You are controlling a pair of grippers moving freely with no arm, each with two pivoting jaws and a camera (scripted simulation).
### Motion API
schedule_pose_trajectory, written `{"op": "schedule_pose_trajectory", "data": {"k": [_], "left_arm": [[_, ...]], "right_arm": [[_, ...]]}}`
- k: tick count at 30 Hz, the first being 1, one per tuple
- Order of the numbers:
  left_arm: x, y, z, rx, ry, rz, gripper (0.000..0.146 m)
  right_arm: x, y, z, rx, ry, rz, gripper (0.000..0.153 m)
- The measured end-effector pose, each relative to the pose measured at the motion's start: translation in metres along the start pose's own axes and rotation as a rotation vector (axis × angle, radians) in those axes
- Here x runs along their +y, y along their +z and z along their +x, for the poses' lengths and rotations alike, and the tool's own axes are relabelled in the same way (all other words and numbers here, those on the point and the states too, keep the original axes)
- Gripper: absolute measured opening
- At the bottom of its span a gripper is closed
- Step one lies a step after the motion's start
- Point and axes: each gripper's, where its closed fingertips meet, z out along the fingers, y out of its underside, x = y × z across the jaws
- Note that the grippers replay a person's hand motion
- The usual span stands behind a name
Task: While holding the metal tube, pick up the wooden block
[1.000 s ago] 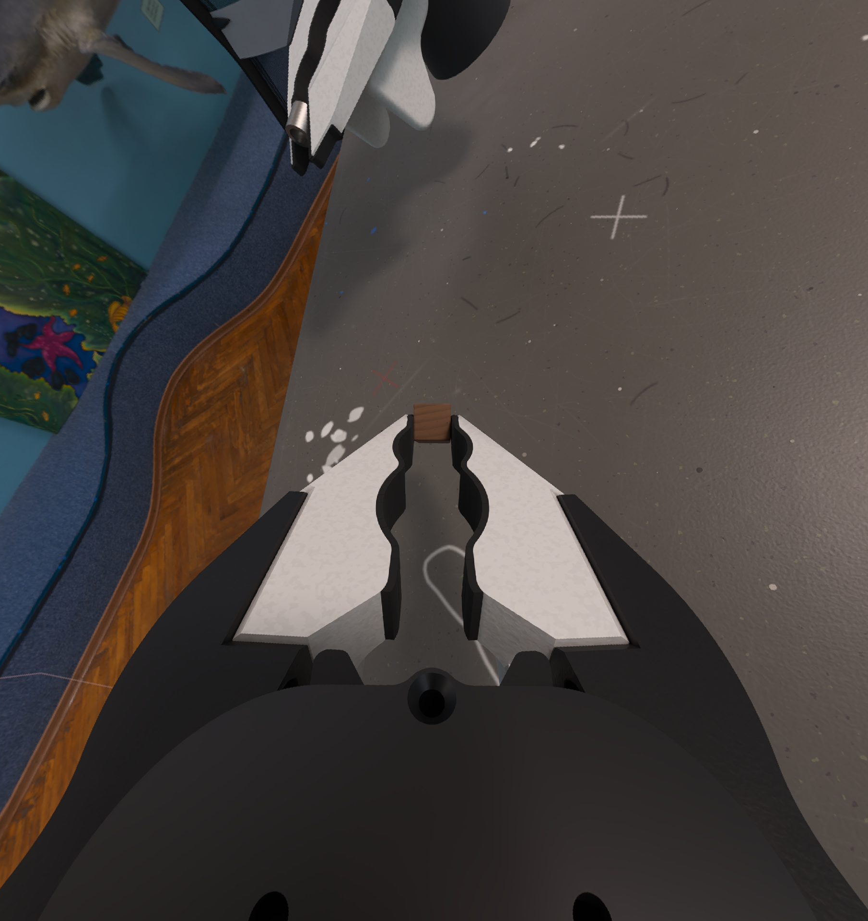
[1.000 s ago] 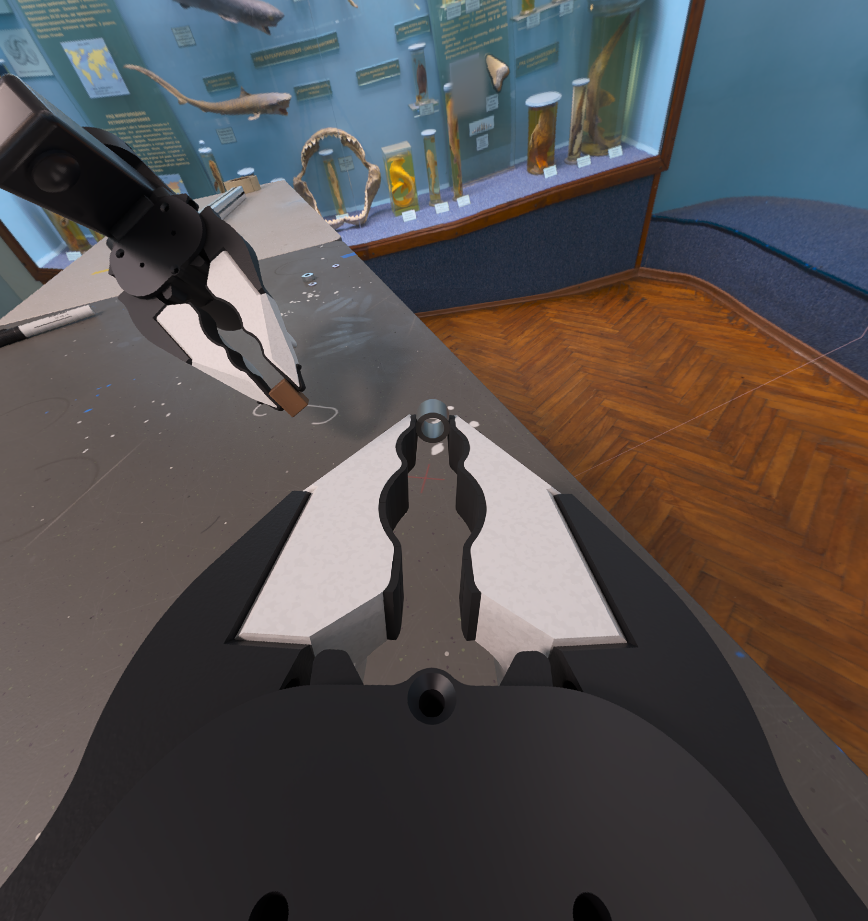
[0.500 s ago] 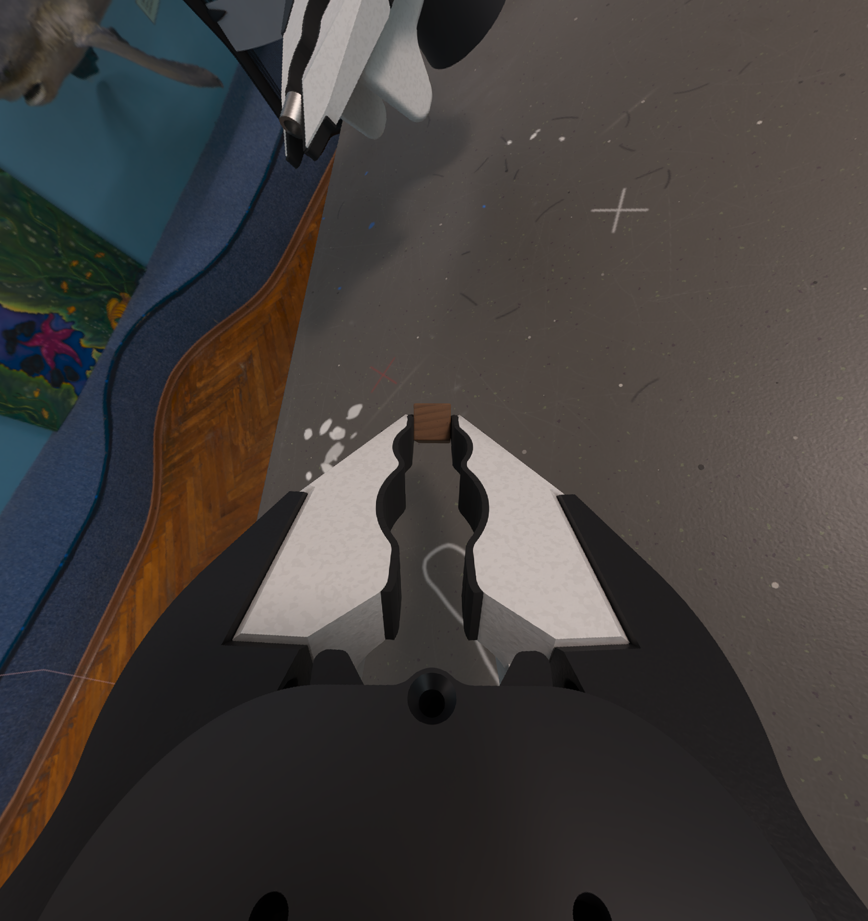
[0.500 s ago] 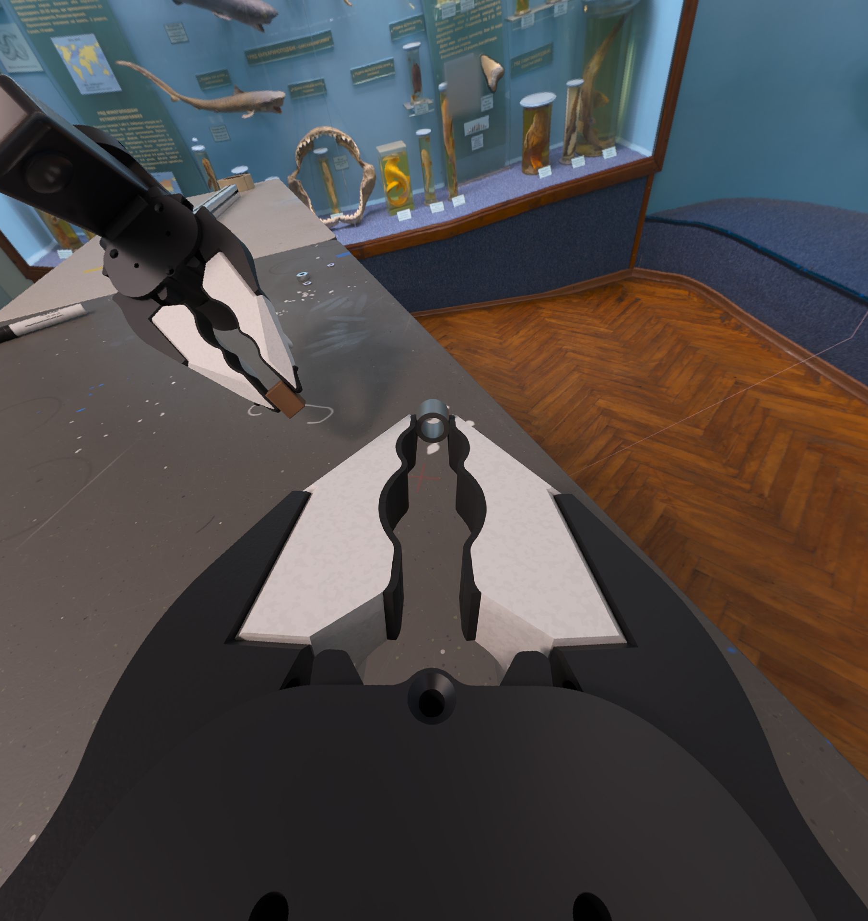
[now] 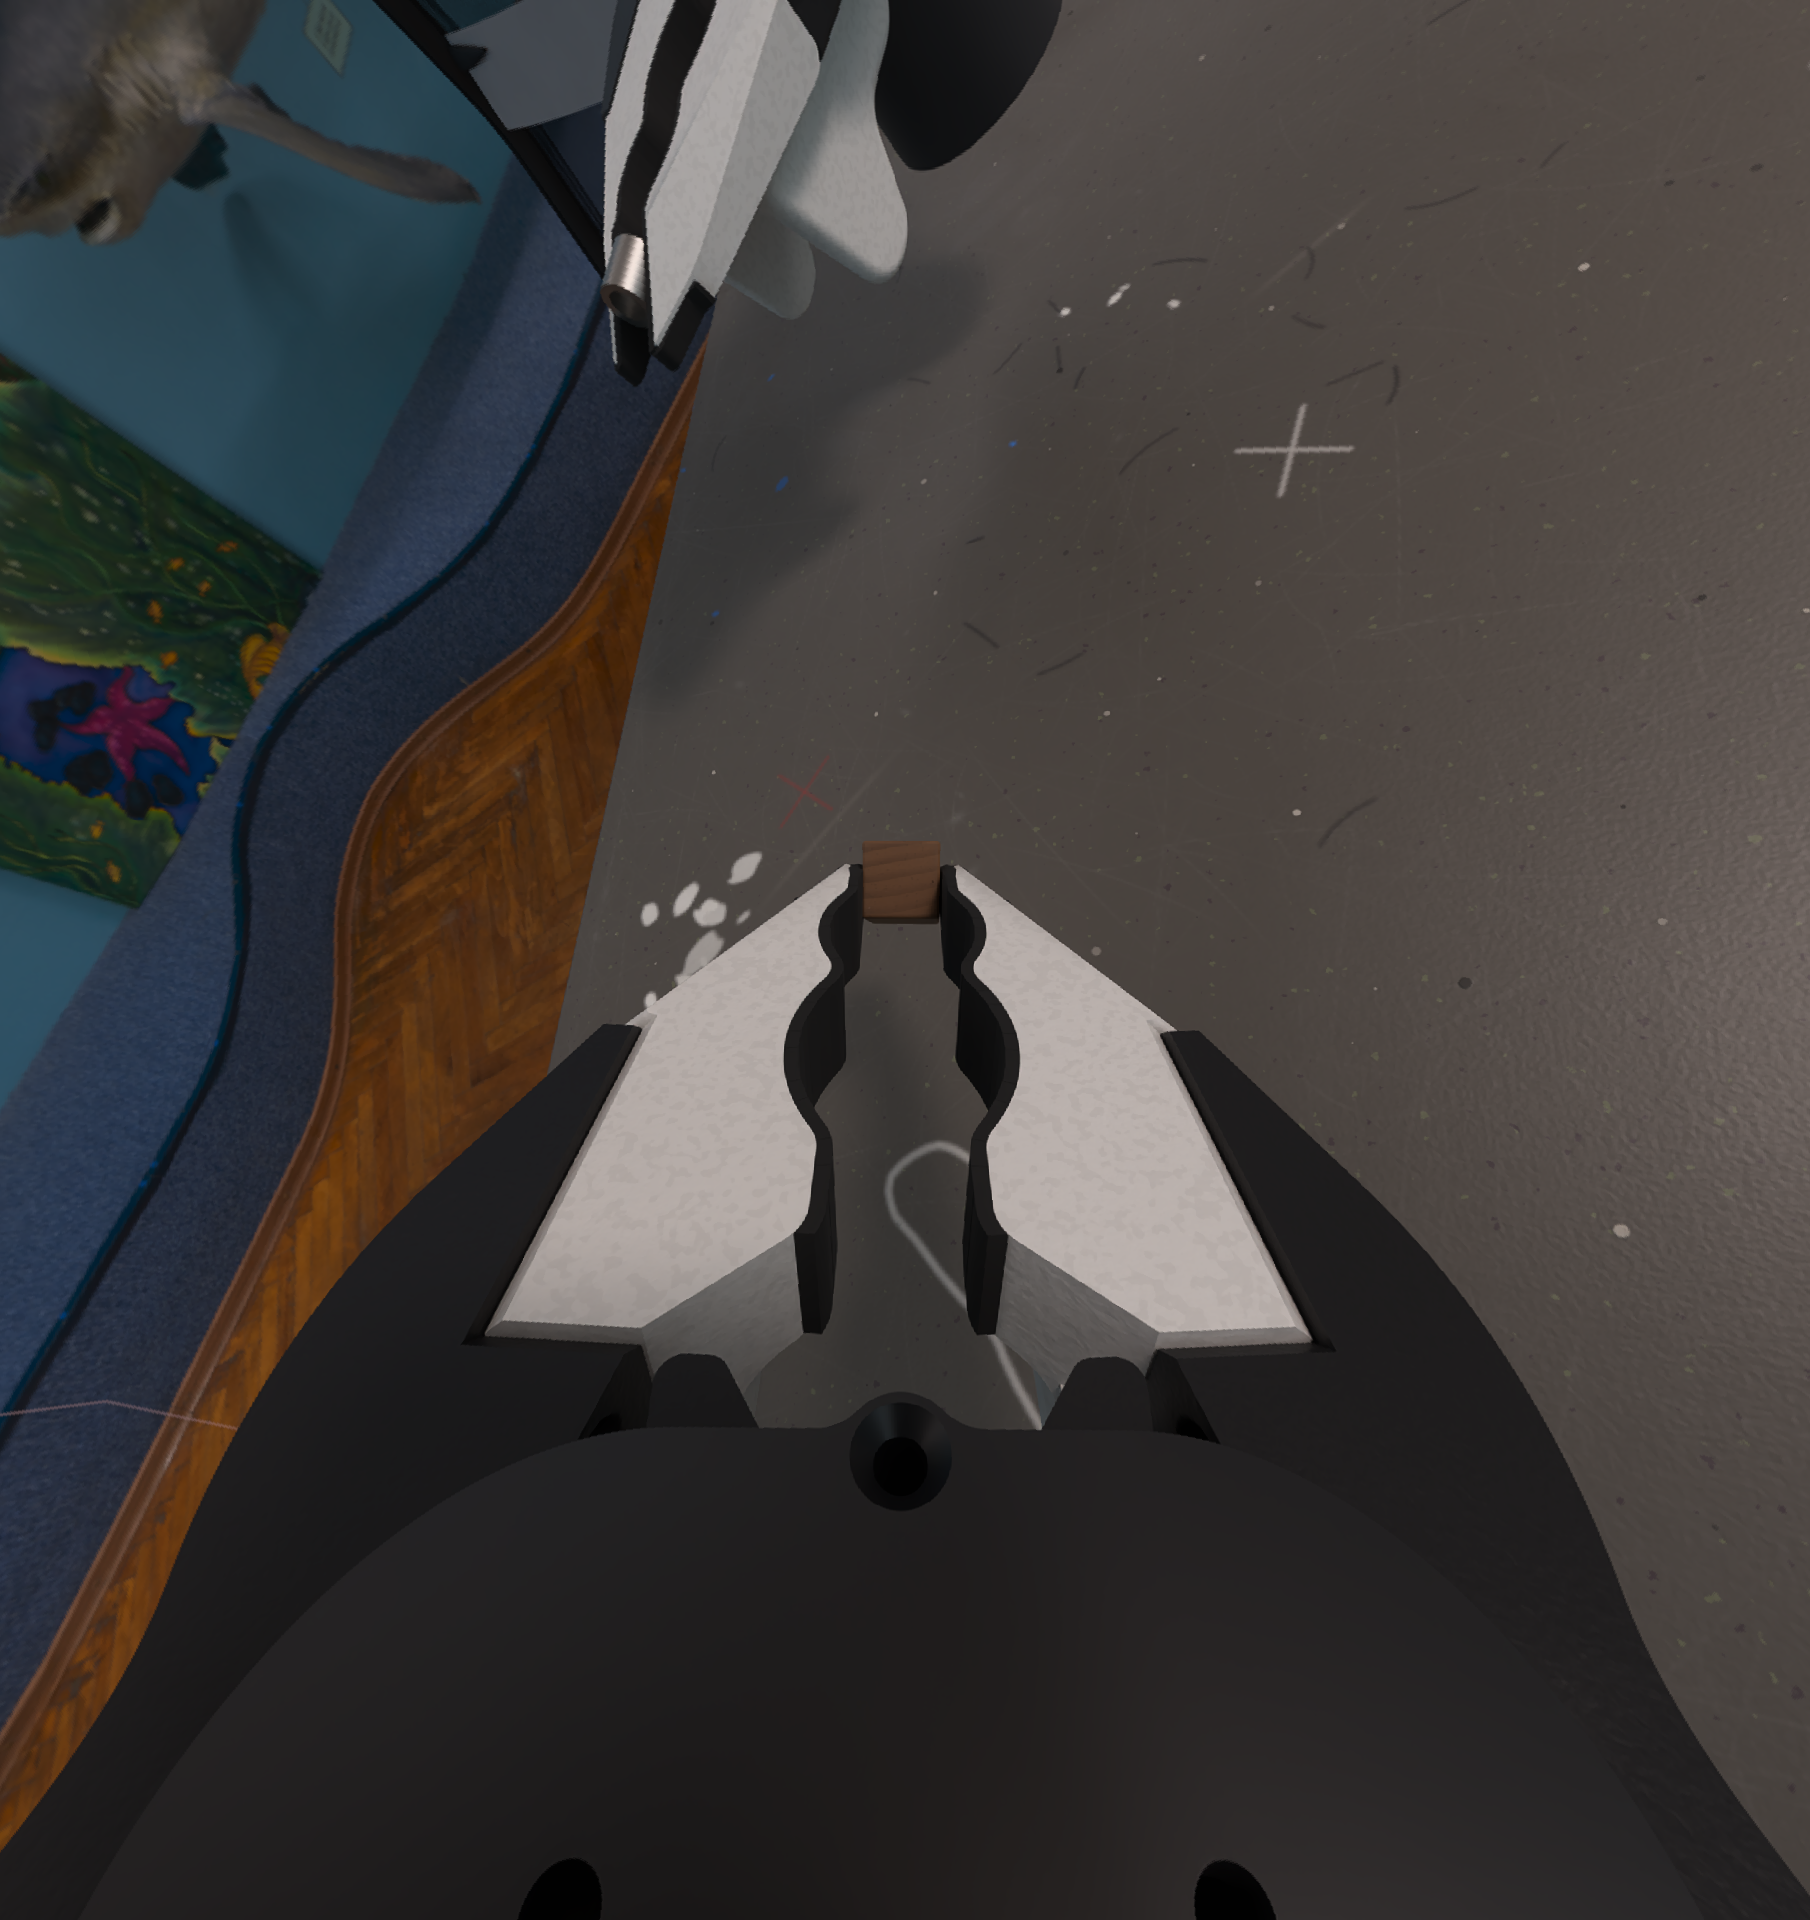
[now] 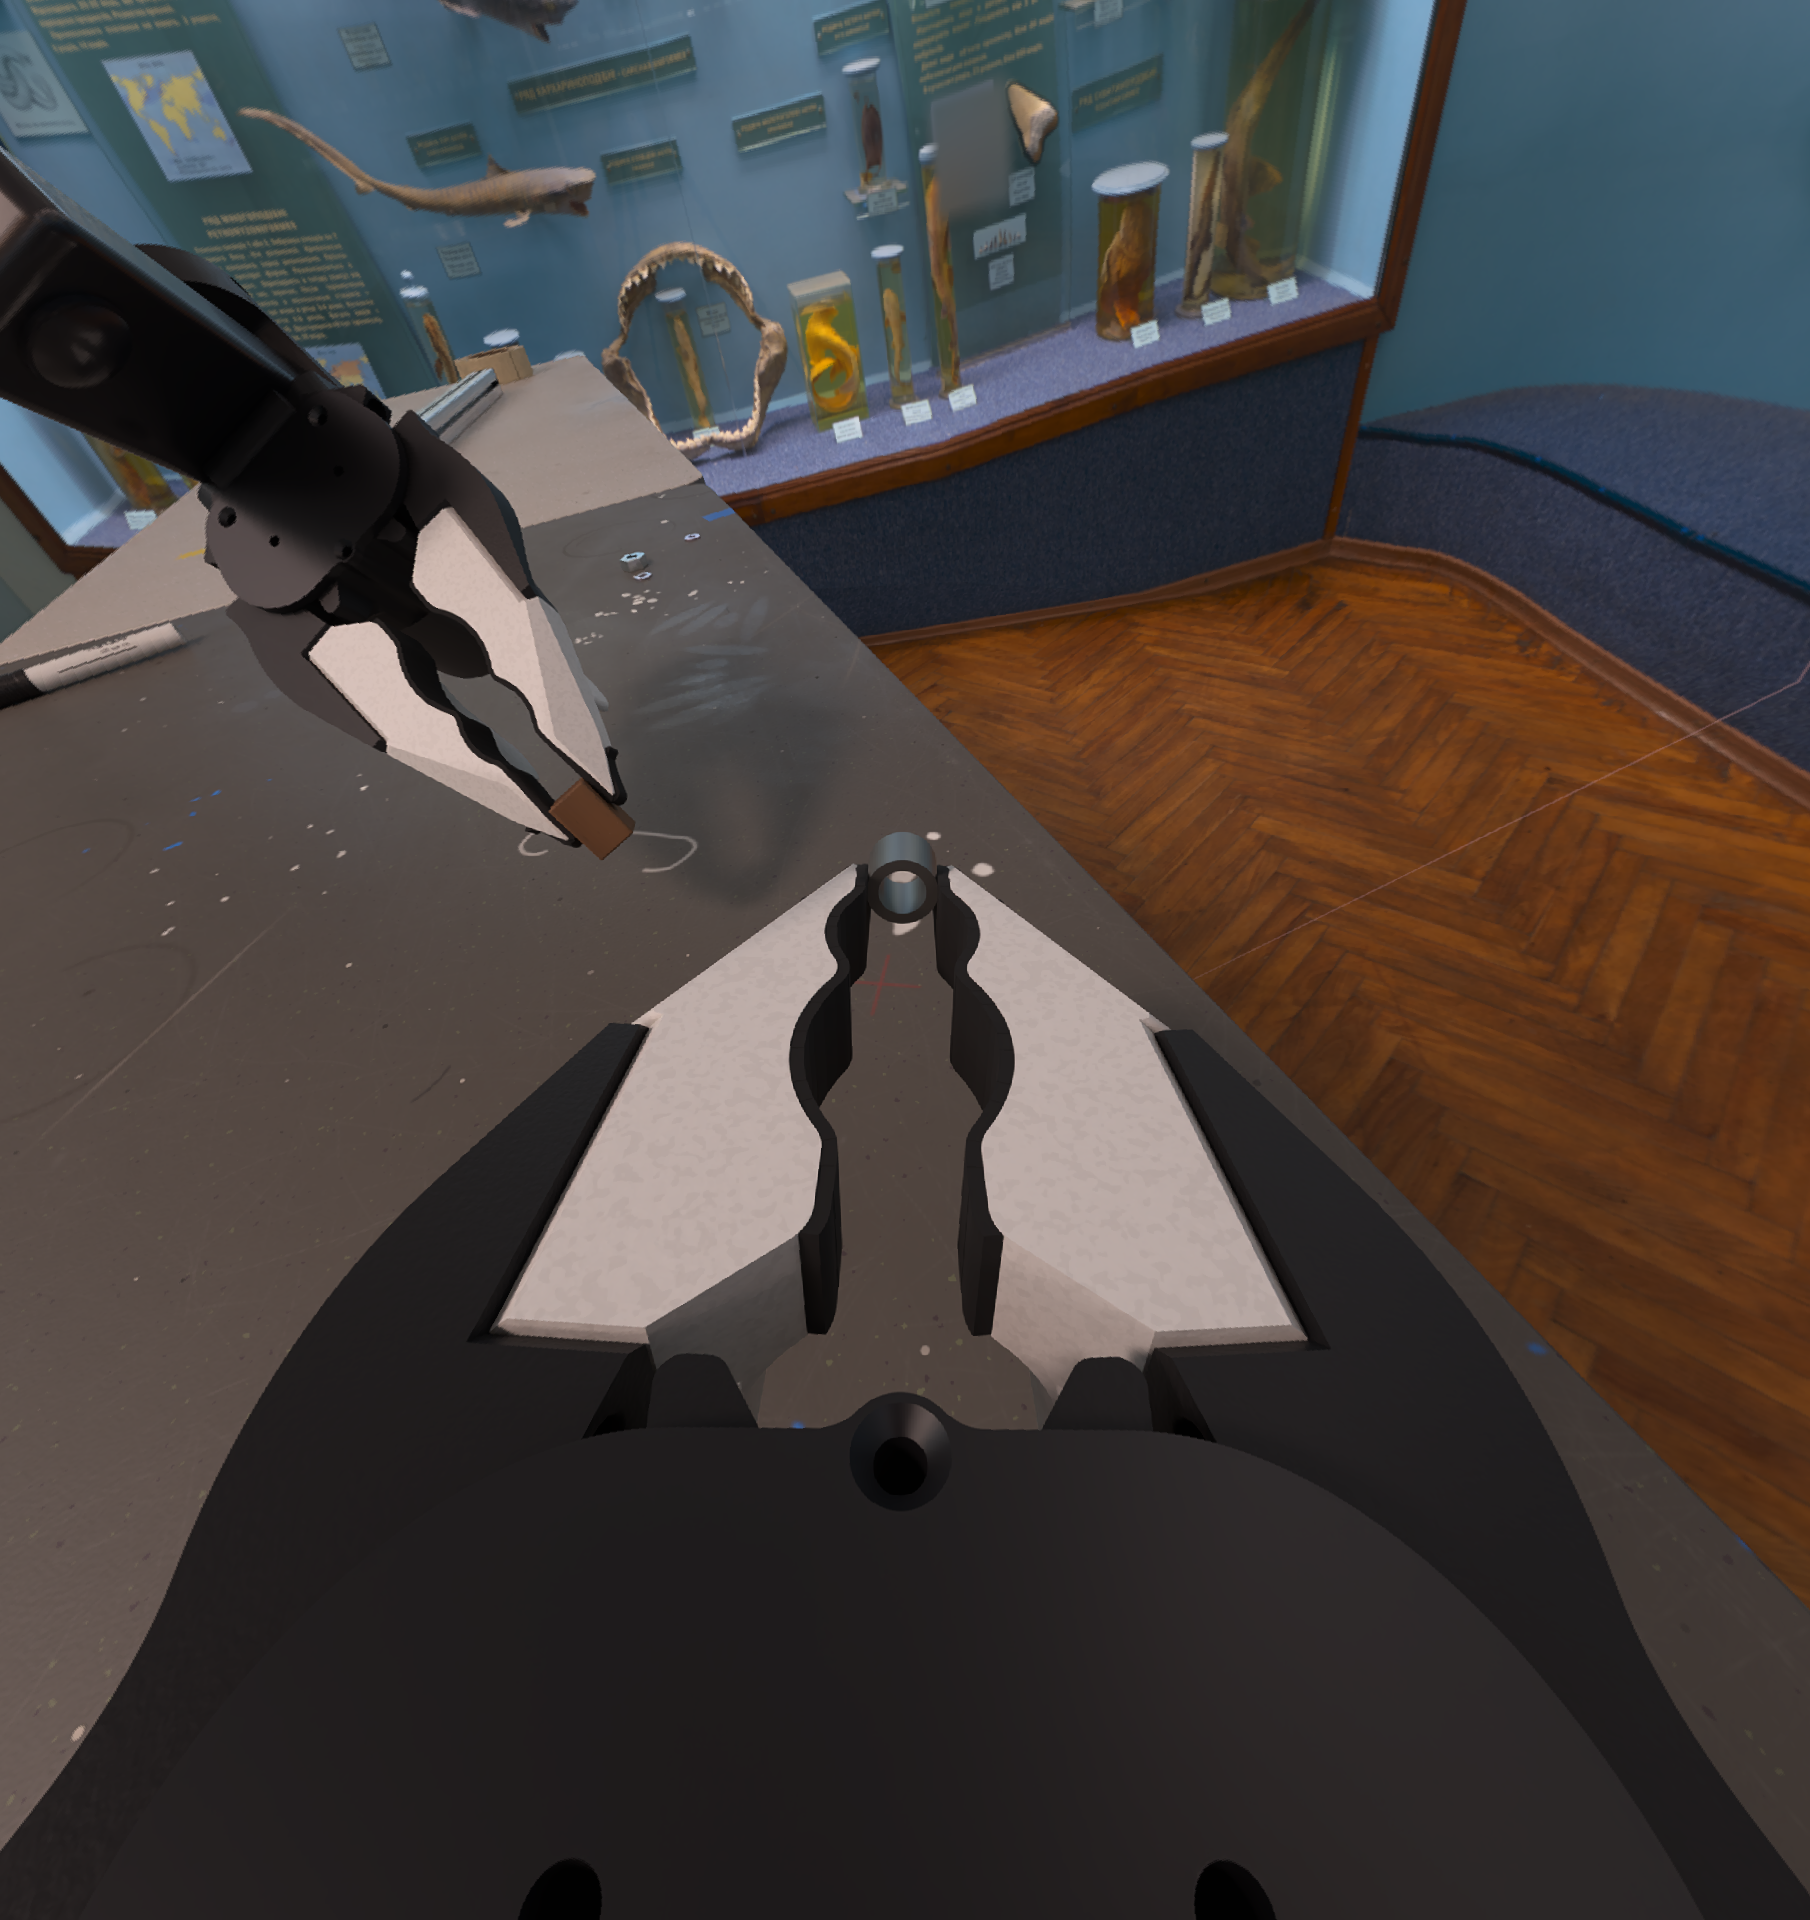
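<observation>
My left gripper (image 5: 902, 891) is shut on the small brown wooden block (image 5: 902, 881) at its fingertips and holds it above the grey table (image 5: 1400, 831). My right gripper (image 6: 904, 891) is shut on the short metal tube (image 6: 904, 885), end-on to the camera, above the table's right edge. In the right wrist view the left gripper (image 6: 584, 816) hangs at the left with the block (image 6: 591, 818) off the surface. In the left wrist view the right gripper (image 5: 646, 312) shows at the top with the tube (image 5: 628, 272).
A black marker (image 6: 59, 665) lies at the table's far left. A metal rod (image 6: 459, 400) and small nuts (image 6: 636, 561) lie at the far end. The table edge (image 6: 1140, 956) drops to a parquet floor (image 6: 1452, 883). Display cases stand behind.
Both grippers keep their hold. The left gripper with the block has risen slightly above the table; the right gripper with the tube has barely shifted.
</observation>
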Motion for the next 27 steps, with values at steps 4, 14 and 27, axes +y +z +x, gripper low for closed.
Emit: {"op": "schedule_pose_trajectory", "data": {"k": [4,14,27], "left_arm": [[0.000,0.001,0.000,-0.009,0.012,-0.004,0.014],[-0.003,0.001,0.000,-0.026,0.040,0.001,0.014],[-0.002,0.001,-0.002,-0.051,0.070,-0.008,0.014]], "right_arm": [[0.003,0.002,-0.001,-0.010,0.007,-0.016,0.011],[0.009,0.005,-0.003,-0.023,0.012,-0.045,0.011],[0.012,0.006,-0.001,-0.003,-0.008,-0.068,0.011]]}}
